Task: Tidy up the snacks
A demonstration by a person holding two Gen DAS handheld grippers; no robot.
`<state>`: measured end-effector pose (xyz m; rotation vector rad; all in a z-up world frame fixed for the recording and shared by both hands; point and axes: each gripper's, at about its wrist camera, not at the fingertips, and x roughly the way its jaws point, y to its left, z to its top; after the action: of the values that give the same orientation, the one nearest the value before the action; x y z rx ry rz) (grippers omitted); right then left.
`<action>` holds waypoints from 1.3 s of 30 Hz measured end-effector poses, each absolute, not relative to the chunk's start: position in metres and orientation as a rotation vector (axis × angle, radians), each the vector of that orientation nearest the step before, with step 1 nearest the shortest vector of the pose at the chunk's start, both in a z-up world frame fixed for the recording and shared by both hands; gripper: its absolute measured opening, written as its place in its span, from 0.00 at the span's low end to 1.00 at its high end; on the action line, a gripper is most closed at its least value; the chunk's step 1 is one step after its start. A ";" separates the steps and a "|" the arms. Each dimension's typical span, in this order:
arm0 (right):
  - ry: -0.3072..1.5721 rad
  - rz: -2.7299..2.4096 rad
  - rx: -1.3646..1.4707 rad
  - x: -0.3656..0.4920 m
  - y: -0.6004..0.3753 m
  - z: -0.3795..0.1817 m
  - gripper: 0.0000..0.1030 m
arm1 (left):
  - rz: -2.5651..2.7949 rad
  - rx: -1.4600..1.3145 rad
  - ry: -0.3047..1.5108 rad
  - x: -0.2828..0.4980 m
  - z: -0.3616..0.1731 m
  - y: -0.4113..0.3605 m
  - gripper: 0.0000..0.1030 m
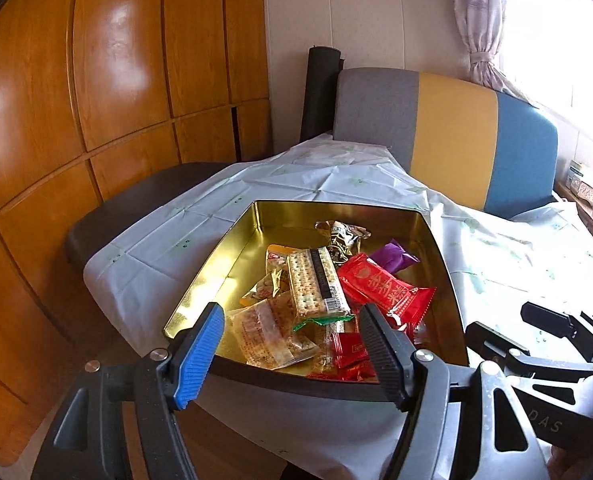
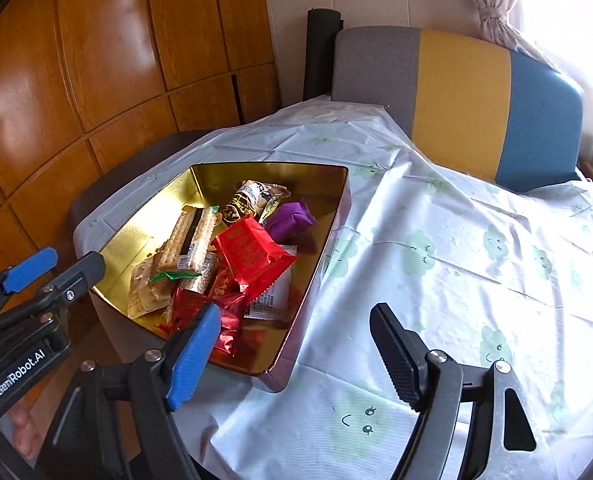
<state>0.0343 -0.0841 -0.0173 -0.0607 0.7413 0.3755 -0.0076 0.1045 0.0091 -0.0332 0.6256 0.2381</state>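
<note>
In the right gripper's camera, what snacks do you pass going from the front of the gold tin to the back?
Shiny red wrappers → big red packet → purple packet → brown-and-white packet, all inside the gold tin.

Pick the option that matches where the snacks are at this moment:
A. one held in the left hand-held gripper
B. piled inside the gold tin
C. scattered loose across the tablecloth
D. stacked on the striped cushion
B: the snacks, such as the red packet and the purple packet, lie inside the gold tin, and both the left hand-held gripper and the right hand-held gripper are open and hold nothing.
</note>
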 end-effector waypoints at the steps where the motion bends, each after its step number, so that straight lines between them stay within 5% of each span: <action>1: 0.739 0.373 -0.061 0.033 -0.084 -0.017 0.76 | 0.242 -0.032 0.625 -0.008 0.009 0.104 0.69; 39: 0.725 0.366 -0.077 0.030 -0.077 -0.017 0.81 | 0.266 -0.040 0.606 -0.012 0.011 0.111 0.69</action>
<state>0.0296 -0.0771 -0.0166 -0.0770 0.7251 0.3664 -0.0124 0.1109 0.0111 -0.0398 0.6062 0.2657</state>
